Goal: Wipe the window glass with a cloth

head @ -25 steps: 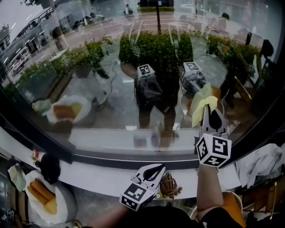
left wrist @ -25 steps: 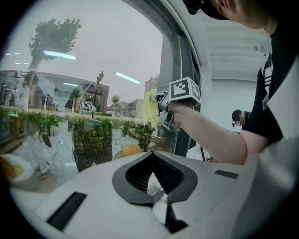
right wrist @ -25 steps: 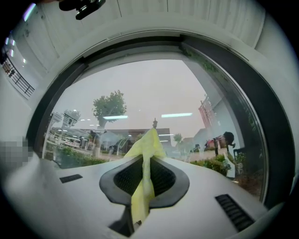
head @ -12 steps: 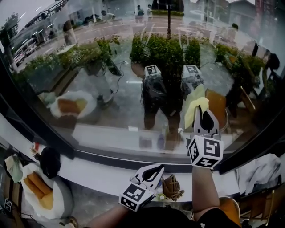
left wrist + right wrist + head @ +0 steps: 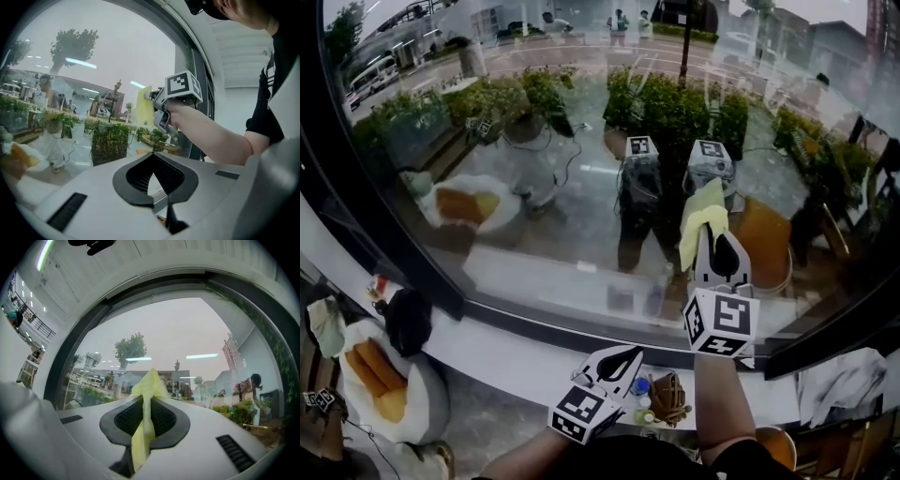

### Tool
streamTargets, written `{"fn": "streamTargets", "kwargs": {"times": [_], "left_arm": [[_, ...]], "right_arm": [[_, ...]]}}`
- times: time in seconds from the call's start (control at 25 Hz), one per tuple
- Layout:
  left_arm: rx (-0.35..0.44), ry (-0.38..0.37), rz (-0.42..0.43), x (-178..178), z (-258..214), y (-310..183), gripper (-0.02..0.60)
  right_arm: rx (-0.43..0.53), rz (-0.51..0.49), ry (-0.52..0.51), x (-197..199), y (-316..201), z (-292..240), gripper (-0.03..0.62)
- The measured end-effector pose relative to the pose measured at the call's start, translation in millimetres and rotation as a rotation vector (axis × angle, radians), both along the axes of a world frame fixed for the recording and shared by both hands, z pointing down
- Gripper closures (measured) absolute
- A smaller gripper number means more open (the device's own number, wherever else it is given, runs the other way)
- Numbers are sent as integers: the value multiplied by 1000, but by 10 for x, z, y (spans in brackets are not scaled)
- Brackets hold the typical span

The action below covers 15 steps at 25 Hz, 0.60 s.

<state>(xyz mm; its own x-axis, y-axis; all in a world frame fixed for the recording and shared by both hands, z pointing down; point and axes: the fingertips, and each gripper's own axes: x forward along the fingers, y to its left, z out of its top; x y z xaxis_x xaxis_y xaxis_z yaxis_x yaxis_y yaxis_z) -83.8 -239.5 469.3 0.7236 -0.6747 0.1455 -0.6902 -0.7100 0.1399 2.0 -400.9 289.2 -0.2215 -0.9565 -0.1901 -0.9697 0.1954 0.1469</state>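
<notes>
A large curved window pane (image 5: 581,159) fills the head view, with greenery and reflections behind it. My right gripper (image 5: 715,246) is raised against the glass, shut on a yellow cloth (image 5: 700,225) that bunches above its jaws. In the right gripper view the yellow cloth (image 5: 146,416) runs between the closed jaws and sticks up toward the glass (image 5: 178,338). My left gripper (image 5: 619,360) hangs low near the white sill (image 5: 516,361), shut and holding nothing. From the left gripper view I see the right gripper's marker cube (image 5: 183,86) and the yellow cloth (image 5: 143,105) at the pane.
A white plate (image 5: 417,412) with bread rolls (image 5: 375,375) sits on the sill at lower left, beside a dark object (image 5: 408,319). A small brown item (image 5: 670,398) lies under the left gripper. A dark window frame (image 5: 366,206) runs down the left.
My right gripper with the cloth has slid leftward and slightly down on the glass. The head view has tilted, showing more of the left frame. The left gripper stays put.
</notes>
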Motion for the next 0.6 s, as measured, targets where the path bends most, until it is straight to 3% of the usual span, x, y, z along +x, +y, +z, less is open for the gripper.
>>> {"fn": "streamTargets", "kwargs": {"times": [0.28,0.48,0.6], "left_arm": [[-1,-4,-45,-444,40,-27,574],[-8,-9,-71,-1039,83,-70,574],[-11,-24,-85,-1196,98,-76,574]], "right_arm": [[-5,-71,14,-705,-85,55,543],[-11,-115,18,-1452,-160,119,543],[-19,-145,17,-1724,-215,168,543]]}}
